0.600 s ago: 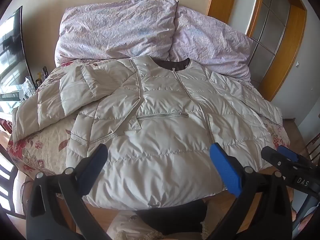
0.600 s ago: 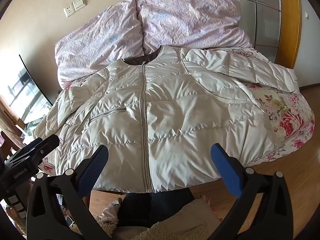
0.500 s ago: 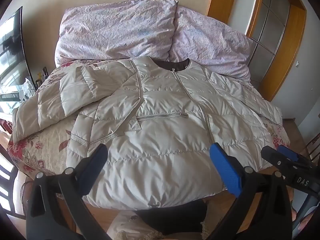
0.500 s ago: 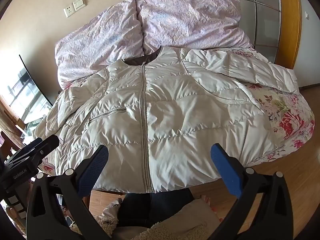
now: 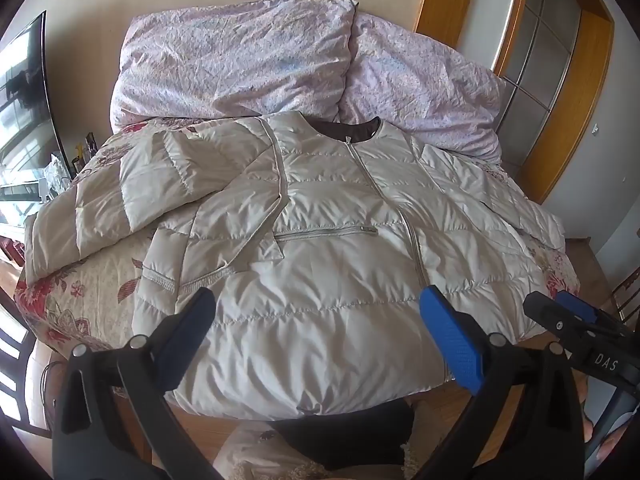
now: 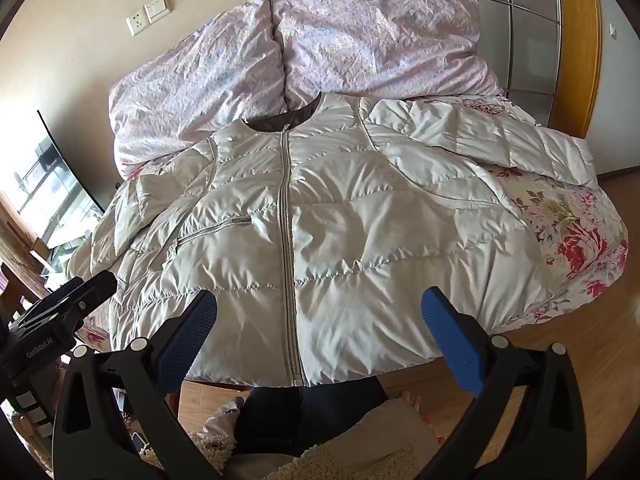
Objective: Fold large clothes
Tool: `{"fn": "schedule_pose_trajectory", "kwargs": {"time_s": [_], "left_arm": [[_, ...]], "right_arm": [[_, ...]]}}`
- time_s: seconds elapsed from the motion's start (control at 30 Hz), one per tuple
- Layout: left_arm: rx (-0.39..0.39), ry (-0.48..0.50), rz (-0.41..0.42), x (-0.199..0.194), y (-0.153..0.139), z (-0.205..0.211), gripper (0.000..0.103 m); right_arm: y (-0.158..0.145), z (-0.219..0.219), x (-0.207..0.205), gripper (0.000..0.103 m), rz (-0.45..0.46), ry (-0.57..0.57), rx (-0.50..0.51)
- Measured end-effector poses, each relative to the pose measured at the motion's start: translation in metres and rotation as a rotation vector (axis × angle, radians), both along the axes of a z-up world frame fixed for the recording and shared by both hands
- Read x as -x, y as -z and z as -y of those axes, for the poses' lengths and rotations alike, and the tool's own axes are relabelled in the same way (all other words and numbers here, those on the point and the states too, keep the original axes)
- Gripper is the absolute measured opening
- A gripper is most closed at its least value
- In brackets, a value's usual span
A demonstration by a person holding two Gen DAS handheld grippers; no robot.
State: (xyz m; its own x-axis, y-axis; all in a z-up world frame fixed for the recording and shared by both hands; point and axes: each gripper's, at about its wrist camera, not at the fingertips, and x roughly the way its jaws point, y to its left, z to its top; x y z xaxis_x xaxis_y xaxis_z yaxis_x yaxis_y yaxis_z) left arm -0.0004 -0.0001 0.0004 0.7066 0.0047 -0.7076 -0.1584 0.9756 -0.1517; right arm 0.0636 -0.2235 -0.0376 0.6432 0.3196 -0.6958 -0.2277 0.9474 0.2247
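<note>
A cream quilted down jacket lies face up on the bed, zipped, collar toward the pillows, hem hanging over the near edge. It also shows in the right wrist view. Its left sleeve bends outward across the floral cover; the other sleeve stretches to the right. My left gripper is open and empty above the hem. My right gripper is open and empty above the hem by the zipper's lower end. Each gripper shows at the edge of the other's view.
Two lilac pillows lean on the wall at the bed's head. A floral bedcover lies under the jacket. A TV stands to the left, a wooden-framed door to the right. The person's legs and wooden floor are below.
</note>
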Motion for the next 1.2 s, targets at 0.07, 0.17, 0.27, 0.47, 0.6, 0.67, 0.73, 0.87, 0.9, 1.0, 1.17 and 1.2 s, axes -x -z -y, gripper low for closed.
{"fn": "schedule_pose_trajectory", "kwargs": {"time_s": [0.07, 0.17, 0.27, 0.47, 0.6, 0.67, 0.73, 0.87, 0.9, 1.0, 1.17, 1.2], "left_arm": [[0.001, 0.001, 0.0, -0.0001, 0.0, 0.0, 0.101], [0.0, 0.0, 0.0, 0.0, 0.0, -0.0002, 0.101], [0.0, -0.001, 0.0, 0.0, 0.0, 0.0, 0.101], [-0.001, 0.001, 0.0, 0.0001, 0.0, -0.0002, 0.101], [-0.001, 0.0, 0.0, 0.0003, 0.0, -0.0001, 0.101], [-0.001, 0.001, 0.001, 0.0003, -0.0001, 0.0, 0.101], [-0.001, 0.001, 0.002, 0.001, -0.0002, -0.0016, 0.101], [-0.001, 0.002, 0.003, 0.0018, -0.0028, -0.0035, 0.101], [-0.001, 0.002, 0.003, 0.0018, -0.0029, -0.0034, 0.101], [-0.002, 0.002, 0.003, 0.0019, -0.0025, -0.0026, 0.101], [-0.002, 0.002, 0.003, 0.0019, -0.0023, -0.0026, 0.101], [-0.002, 0.002, 0.003, 0.0021, -0.0024, -0.0028, 0.101]], "right_arm": [[-0.0001, 0.0002, -0.0001, 0.102, 0.0, 0.0, -0.001], [0.0, 0.0004, -0.0004, 0.102, 0.0, 0.001, -0.001], [0.0001, 0.0003, -0.0006, 0.102, 0.001, 0.0, 0.0], [0.0002, 0.0009, -0.0007, 0.102, 0.001, 0.0, 0.0], [0.0004, 0.0012, -0.0008, 0.102, 0.001, 0.0, -0.001], [0.0006, 0.0013, -0.0009, 0.102, 0.0, 0.0, -0.001], [0.0005, 0.0013, -0.0009, 0.102, 0.001, 0.0, -0.001], [0.0003, 0.0013, -0.0008, 0.102, 0.001, -0.001, -0.002], [0.0003, 0.0015, -0.001, 0.102, 0.001, -0.002, -0.001], [0.0003, 0.0016, -0.001, 0.102, 0.001, -0.001, -0.002], [0.0008, -0.0016, -0.0001, 0.102, 0.0, -0.002, -0.003], [0.0007, -0.0022, 0.0002, 0.102, 0.0, -0.002, -0.003]]}}
